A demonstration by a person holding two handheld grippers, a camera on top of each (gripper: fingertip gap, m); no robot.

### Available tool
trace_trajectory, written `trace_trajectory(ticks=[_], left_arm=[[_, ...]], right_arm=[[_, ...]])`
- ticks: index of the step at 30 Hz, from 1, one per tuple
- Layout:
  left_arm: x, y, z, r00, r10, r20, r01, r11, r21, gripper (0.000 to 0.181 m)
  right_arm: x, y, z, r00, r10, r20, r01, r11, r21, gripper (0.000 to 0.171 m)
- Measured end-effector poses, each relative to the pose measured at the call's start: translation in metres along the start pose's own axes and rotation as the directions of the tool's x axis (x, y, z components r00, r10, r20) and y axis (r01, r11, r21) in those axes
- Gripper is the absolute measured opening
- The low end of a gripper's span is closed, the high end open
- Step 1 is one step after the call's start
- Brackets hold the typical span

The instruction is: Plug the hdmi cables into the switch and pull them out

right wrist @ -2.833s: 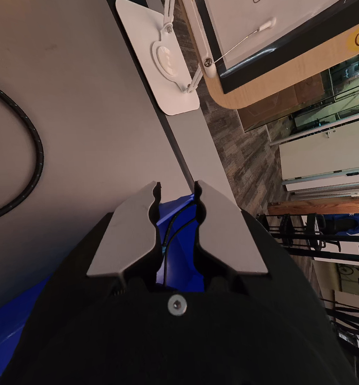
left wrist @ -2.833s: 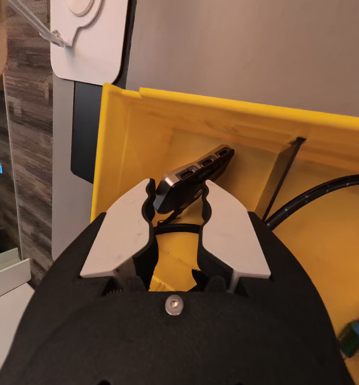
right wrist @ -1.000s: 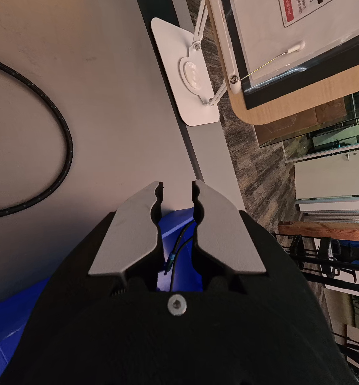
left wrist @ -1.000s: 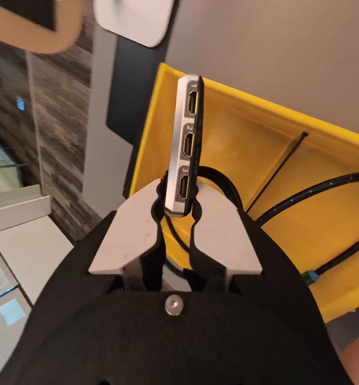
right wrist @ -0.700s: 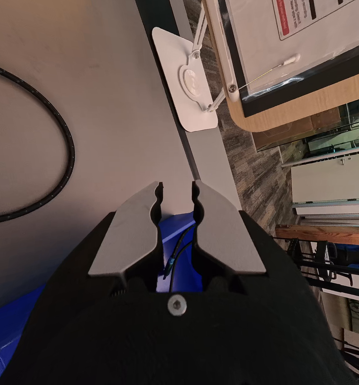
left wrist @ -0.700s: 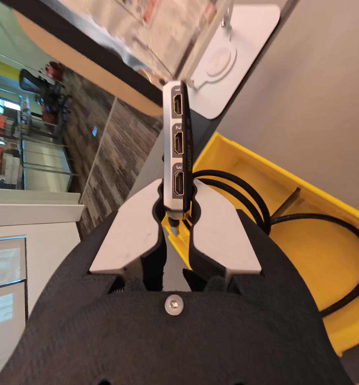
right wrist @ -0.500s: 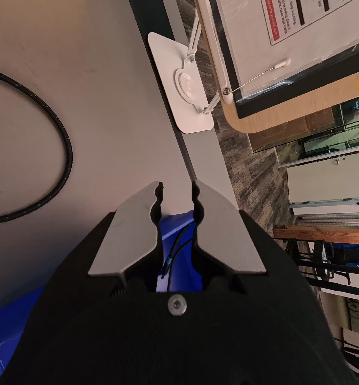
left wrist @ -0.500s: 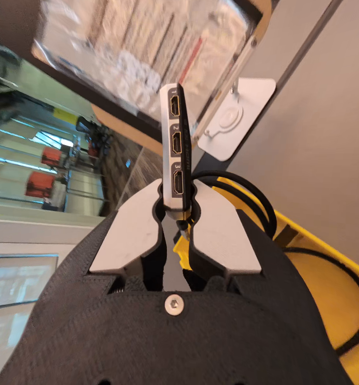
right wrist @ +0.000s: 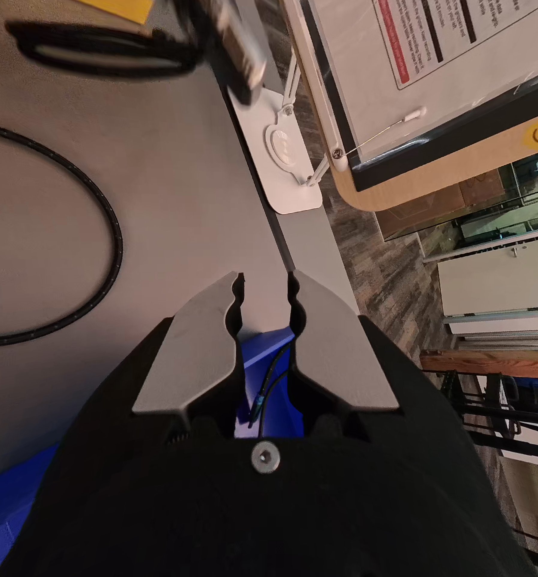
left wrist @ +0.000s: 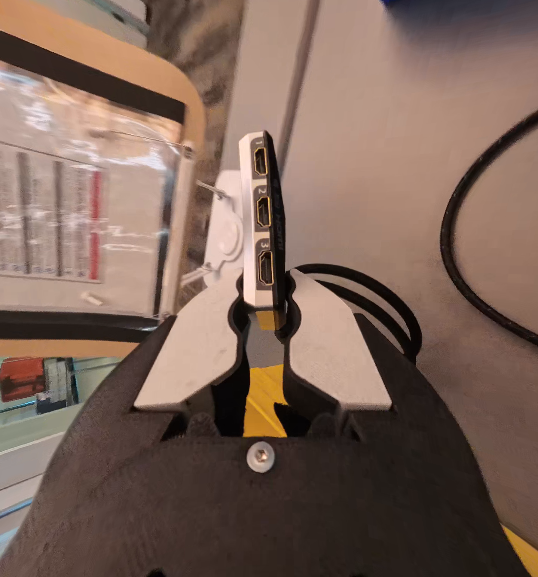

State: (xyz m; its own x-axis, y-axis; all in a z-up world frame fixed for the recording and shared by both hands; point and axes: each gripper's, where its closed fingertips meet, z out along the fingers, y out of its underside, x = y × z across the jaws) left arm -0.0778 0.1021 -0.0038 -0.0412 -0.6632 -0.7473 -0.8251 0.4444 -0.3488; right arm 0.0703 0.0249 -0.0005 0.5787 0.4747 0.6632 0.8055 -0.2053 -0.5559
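Between the left gripper's (left wrist: 264, 292) fingertips, left wrist view: the switch (left wrist: 263, 218), a slim silver-and-black bar, clamped at its lower end and standing on end above the jaws. Three ports face the camera, stacked one above another; all three empty. A gold-coloured plug (left wrist: 267, 320) sits at the switch's bottom end, its black tail cable (left wrist: 383, 296) looping off to the right behind the finger. Yellow bin (left wrist: 263, 402) shows in the gap below the fingers. A second black cable (left wrist: 455, 224) curves across the grey table (left wrist: 386, 140) at right. Background blurred at left.

Right wrist view: right gripper (right wrist: 266, 282) parted, nothing between the fingers. Below the gap, a blue bin (right wrist: 269, 340) with thin black leads (right wrist: 269, 368) and a small teal-tipped end in it; whether these are the HDMI cables I cannot tell. Braided black cable (right wrist: 114, 231) arcs over the table at left. At top, blurred, the other gripper's load, the switch and its looped tail, with a corner of the yellow bin. A white stand base (right wrist: 288, 165) sits at the table edge.

Progress, as judged: switch is picked up and presented, ports exposed. No cable is seated in any of the three numbered ports, and the right gripper has no plug in hand. Fetching a plug, every insertion and every pull-out appear still to do.
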Motion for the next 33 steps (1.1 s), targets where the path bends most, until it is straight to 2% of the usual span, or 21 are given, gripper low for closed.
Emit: trace_trajectory(ticks=[5, 9, 12, 15, 17, 21, 23, 26, 29, 31, 33], left_arm=[[0.05, 0.012, 0.046, 0.99, 0.136, -0.045, -0.142, 0.975, -0.173, 0.021], [0.065, 0.016, 0.047, 0.989, 0.139, -0.052, -0.147, 0.954, -0.262, 0.021], [0.067, 0.012, 0.04, 0.982, 0.173, -0.07, -0.185, 0.955, -0.232, 0.025], [0.063, 0.013, 0.032, 0.982, 0.182, -0.054, -0.189, 0.958, -0.215, 0.057], [0.06, 0.011, 0.023, 0.988, 0.138, -0.063, -0.149, 0.966, -0.211, 0.073], [0.052, -0.015, -0.008, 0.997, -0.012, -0.071, 0.008, 0.998, -0.057, 0.068], [0.06, -0.03, -0.026, 0.985, -0.097, -0.144, 0.103, 0.994, 0.03, 0.069], [0.099, -0.049, -0.053, 0.884, -0.245, -0.398, 0.299, 0.951, 0.077, 0.07], [0.158, -0.057, -0.077, 0.687, -0.329, -0.648, 0.458, 0.888, 0.035, 0.071], [0.19, -0.046, -0.079, 0.648, -0.351, -0.676, 0.48, 0.877, 0.005, 0.07], [0.212, -0.029, -0.073, 0.687, -0.37, -0.625, 0.451, 0.892, -0.032, 0.07]], right_arm=[[0.004, -0.011, -0.012, 1.0, -0.008, -0.015, 0.009, 0.999, 0.05, 0.028], [0.018, -0.023, -0.037, 0.998, 0.024, -0.055, -0.016, 0.99, 0.141, 0.028], [0.028, -0.026, -0.056, 0.995, 0.054, -0.086, -0.036, 0.98, 0.194, 0.028], [0.034, -0.026, -0.066, 0.992, 0.066, -0.105, -0.042, 0.976, 0.215, 0.028], [0.036, -0.027, -0.071, 0.991, 0.069, -0.112, -0.042, 0.972, 0.23, 0.028], [0.043, -0.028, -0.083, 0.987, 0.088, -0.131, -0.051, 0.964, 0.261, 0.028], [0.046, -0.028, -0.088, 0.985, 0.1, -0.142, -0.057, 0.958, 0.28, 0.028], [0.05, -0.028, -0.095, 0.982, 0.114, -0.15, -0.064, 0.951, 0.302, 0.028], [0.053, -0.028, -0.098, 0.981, 0.118, -0.157, -0.064, 0.948, 0.313, 0.028], [0.054, -0.03, -0.1, 0.98, 0.122, -0.159, -0.065, 0.944, 0.322, 0.028], [0.053, -0.033, -0.102, 0.98, 0.119, -0.159, -0.061, 0.941, 0.334, 0.028]])
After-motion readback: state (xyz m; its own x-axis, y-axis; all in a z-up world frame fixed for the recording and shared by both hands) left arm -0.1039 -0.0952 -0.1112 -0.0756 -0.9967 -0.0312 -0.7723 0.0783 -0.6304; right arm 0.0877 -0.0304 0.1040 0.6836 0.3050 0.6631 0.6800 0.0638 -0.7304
